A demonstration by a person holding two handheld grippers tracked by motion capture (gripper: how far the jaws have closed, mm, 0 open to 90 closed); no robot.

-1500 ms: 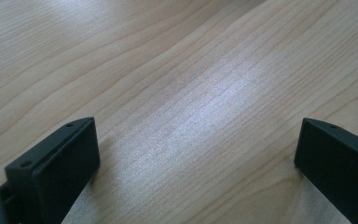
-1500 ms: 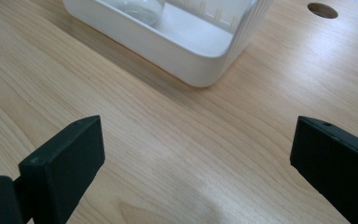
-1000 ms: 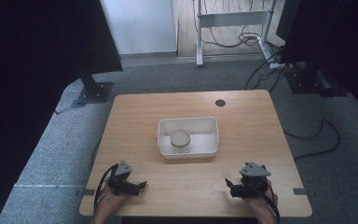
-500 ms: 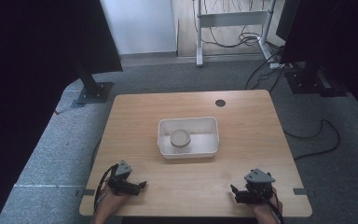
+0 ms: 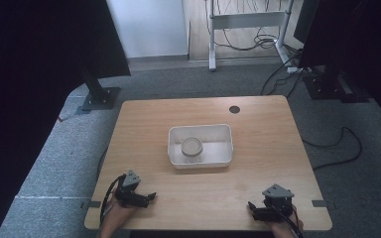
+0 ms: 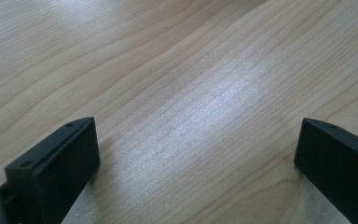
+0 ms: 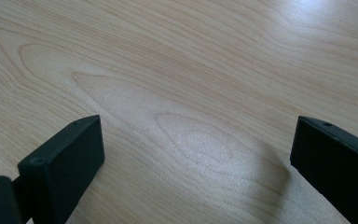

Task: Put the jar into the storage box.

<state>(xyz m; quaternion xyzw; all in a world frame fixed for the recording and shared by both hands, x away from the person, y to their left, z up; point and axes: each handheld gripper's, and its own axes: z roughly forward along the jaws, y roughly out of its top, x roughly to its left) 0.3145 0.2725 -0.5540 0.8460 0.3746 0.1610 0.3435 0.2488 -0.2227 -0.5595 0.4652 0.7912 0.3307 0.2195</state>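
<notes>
A white rectangular tray (image 5: 225, 145) sits at the middle of the wooden table (image 5: 263, 129), and a round, pale lidded container (image 5: 192, 148) stands inside it. My left gripper (image 5: 150, 196) rests at the near left of the table, its jaws pointing right. In the left gripper view that gripper (image 6: 198, 140) is open over bare wood. My right gripper (image 5: 251, 207) lies at the near right by the front edge, jaws pointing left. It (image 7: 196, 135) is open too, with nothing between the jaws. Both grippers are well short of the tray.
A dark round cable hole (image 5: 234, 109) marks the table's far side. Grey carpet surrounds the table, with black stand bases (image 5: 99, 97) at the far left and far right, and loose cables (image 5: 337, 144) on the floor to the right.
My right gripper has drawn back toward the table's front edge. The left gripper has hardly moved, and the tray and container stay put.
</notes>
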